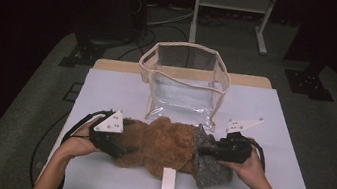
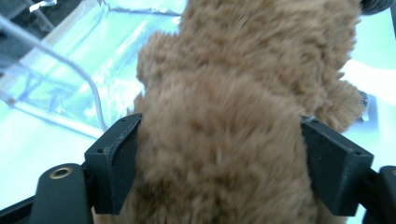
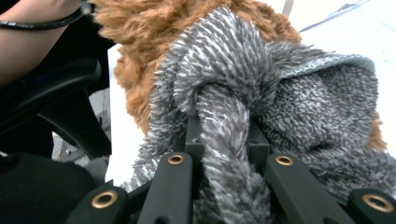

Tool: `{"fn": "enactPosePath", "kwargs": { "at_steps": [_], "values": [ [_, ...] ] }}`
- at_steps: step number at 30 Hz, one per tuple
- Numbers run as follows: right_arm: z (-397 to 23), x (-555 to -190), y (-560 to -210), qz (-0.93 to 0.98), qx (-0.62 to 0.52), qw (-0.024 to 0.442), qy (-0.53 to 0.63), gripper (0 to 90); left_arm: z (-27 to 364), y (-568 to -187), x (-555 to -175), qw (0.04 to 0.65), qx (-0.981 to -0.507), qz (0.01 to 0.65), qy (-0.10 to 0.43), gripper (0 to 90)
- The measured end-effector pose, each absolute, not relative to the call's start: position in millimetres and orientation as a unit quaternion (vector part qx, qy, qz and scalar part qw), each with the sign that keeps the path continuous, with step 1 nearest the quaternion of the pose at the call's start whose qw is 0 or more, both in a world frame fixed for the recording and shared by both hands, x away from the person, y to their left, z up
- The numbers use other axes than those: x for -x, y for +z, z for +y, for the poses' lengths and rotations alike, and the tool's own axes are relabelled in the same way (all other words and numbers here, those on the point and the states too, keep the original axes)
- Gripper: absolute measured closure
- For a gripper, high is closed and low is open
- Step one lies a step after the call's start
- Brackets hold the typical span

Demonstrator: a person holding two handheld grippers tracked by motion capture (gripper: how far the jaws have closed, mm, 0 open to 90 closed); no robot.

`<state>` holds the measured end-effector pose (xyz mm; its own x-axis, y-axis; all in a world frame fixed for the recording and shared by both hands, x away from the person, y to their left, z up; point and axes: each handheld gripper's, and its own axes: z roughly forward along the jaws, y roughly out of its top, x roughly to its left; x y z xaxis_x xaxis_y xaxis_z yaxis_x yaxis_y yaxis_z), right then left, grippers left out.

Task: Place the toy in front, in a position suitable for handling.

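A brown plush toy (image 1: 164, 144) lies on its side on the white table cover, near the front edge. A grey fuzzy garment (image 1: 209, 166) covers its right end. My left gripper (image 1: 120, 148) is at the toy's left end. In the left gripper view its jaws (image 2: 219, 163) press on both sides of the brown fur (image 2: 224, 93). My right gripper (image 1: 203, 150) is at the grey end. In the right gripper view its jaws (image 3: 226, 135) are shut on a bunched fold of the grey fabric (image 3: 317, 112), with brown fur (image 3: 140, 28) behind it.
A clear plastic bag with cream trim (image 1: 183, 84) stands open behind the toy, also seen as the clear bag (image 2: 70, 79) past the left jaw. A white tag (image 1: 168, 181) lies in front of the toy. The table cover (image 1: 116, 92) ends close behind both hands.
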<state>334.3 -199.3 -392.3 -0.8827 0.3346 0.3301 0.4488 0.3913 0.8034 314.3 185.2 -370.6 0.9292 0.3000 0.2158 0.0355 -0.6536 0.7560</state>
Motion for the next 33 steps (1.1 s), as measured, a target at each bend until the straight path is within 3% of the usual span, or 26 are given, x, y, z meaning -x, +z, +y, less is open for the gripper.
{"fn": "enactPosePath", "kwargs": {
  "at_steps": [14, 26, 30, 33],
  "values": [
    [-212.6, -339.3, -395.4, -0.812, 0.256, 0.054, -0.522, 76.8, 86.1, -345.1, -311.6, 0.403, -0.901, -0.011, 0.159, 7.7],
    [-224.6, -331.6, -405.8, -0.807, 0.265, 0.058, -0.524, 76.8, 48.5, -358.5, -323.1, 0.316, -0.936, -0.020, 0.151, 1.3],
    [-214.5, -335.0, -406.3, -0.815, 0.261, 0.057, -0.515, 76.8, 44.1, -354.6, -318.5, 0.288, -0.941, -0.043, 0.173, 30.0],
    [-207.7, -338.6, -400.3, -0.818, 0.261, 0.049, -0.510, 76.8, 52.2, -349.4, -320.2, 0.310, -0.935, -0.032, 0.167, 40.0]
  ]
}}
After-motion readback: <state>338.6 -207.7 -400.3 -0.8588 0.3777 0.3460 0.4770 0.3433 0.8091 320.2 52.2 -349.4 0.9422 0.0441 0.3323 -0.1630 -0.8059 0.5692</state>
